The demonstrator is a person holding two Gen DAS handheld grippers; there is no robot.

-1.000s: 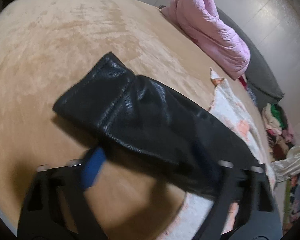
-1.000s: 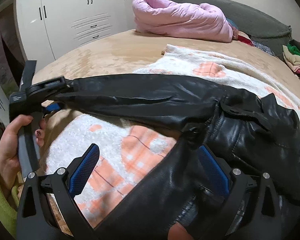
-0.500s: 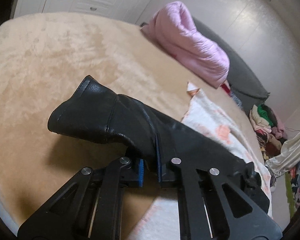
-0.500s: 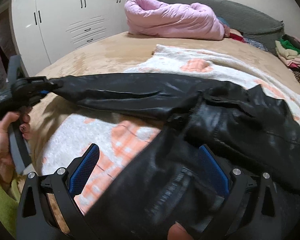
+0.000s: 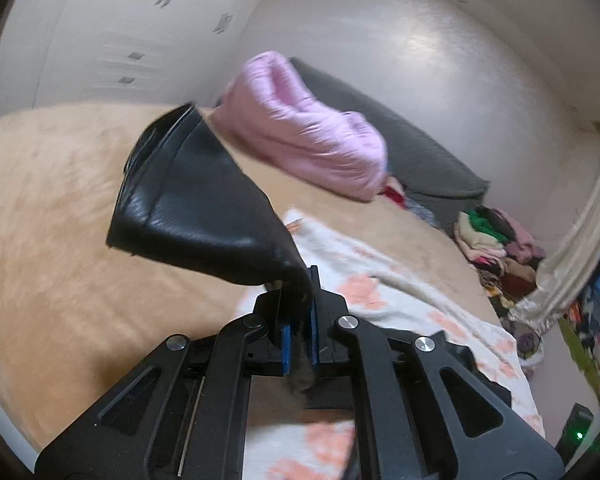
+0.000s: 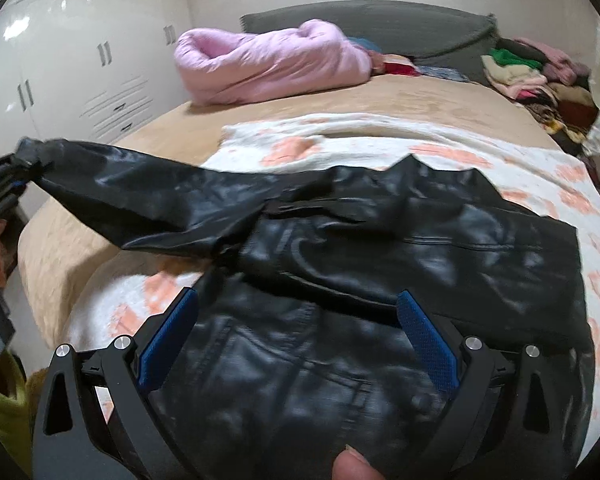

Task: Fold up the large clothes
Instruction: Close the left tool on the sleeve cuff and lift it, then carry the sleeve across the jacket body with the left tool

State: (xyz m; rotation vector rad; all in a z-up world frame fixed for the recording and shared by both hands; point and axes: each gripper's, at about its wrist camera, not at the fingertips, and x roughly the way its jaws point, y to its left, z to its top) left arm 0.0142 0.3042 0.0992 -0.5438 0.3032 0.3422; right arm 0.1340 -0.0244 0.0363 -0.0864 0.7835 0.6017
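Left wrist view is showing our left tool (image 5: 300, 320) pinching the end of the sleeve (image 5: 203, 204) of a black leather jacket (image 6: 380, 248), with the blue pads (image 5: 285, 342) pressed close together on the leather and the cuff flaring open above them, lifted off the tan bed (image 5: 51, 208). From the right wrist view we are seeing the same sleeve stretching out to the left, off the jacket's body, with its far end caught in the left tool at the frame's edge. We are holding the right tool (image 6: 300, 340) with its blue pads (image 6: 428, 344) spread wide apart, hovering over the lower part of the jacket and gripping nothing; whether its tips are touching the leather we cannot tell. The jacket's body is lying spread on a white blanket with peach patches (image 6: 380, 140), which is covering the near part of the bed. A rolled pink quilt (image 6: 267, 64) is lying at the far end of the bed against a grey headboard (image 6: 380, 20), and a pile of folded clothes (image 6: 532, 72) is sitting to the right of it. White wardrobe doors (image 6: 79, 68) are standing along the left wall. A fingertip (image 6: 350, 464) is showing at the bottom edge between the right tool's arms.
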